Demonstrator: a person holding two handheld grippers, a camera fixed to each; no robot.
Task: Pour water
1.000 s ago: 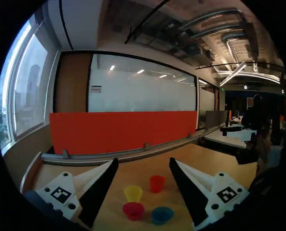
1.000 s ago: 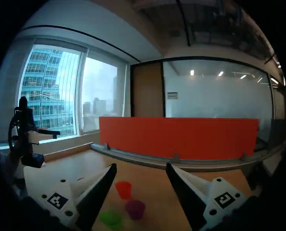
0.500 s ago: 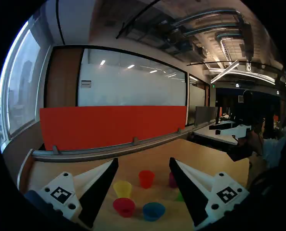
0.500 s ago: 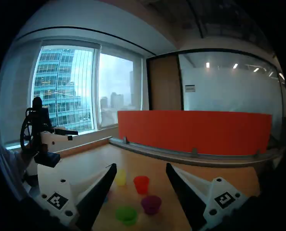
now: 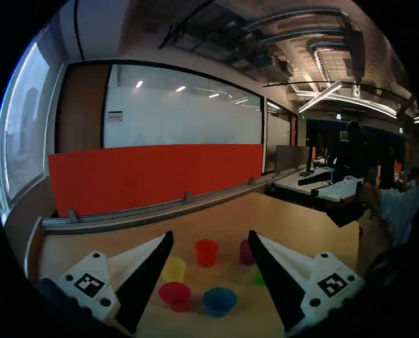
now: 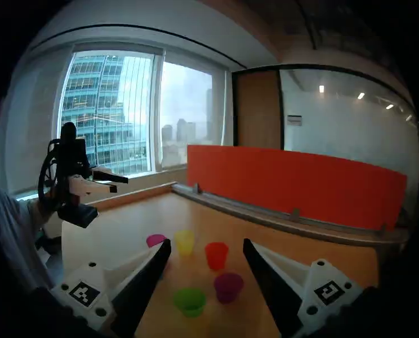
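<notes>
Left tongs (image 5: 209,233) and right tongs (image 6: 205,241) both spread wide, gripping nothing. On the counter (image 5: 299,225), red cup (image 5: 174,295) and blue cup (image 5: 219,300) sit nearer than the orange cup (image 5: 206,252); yellow cup (image 5: 174,269) and purple cup (image 5: 246,252) flank it. My read: nothing lifted, pouring all ahead.

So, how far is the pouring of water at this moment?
Nothing looks done yet. The left gripper and the right gripper are both open and empty, over the table. The orange cup, the purple cup and the others stand upright, untouched. What is left: grasp one cup and tip it over another. Whether any holds water, I cannot tell.
</notes>
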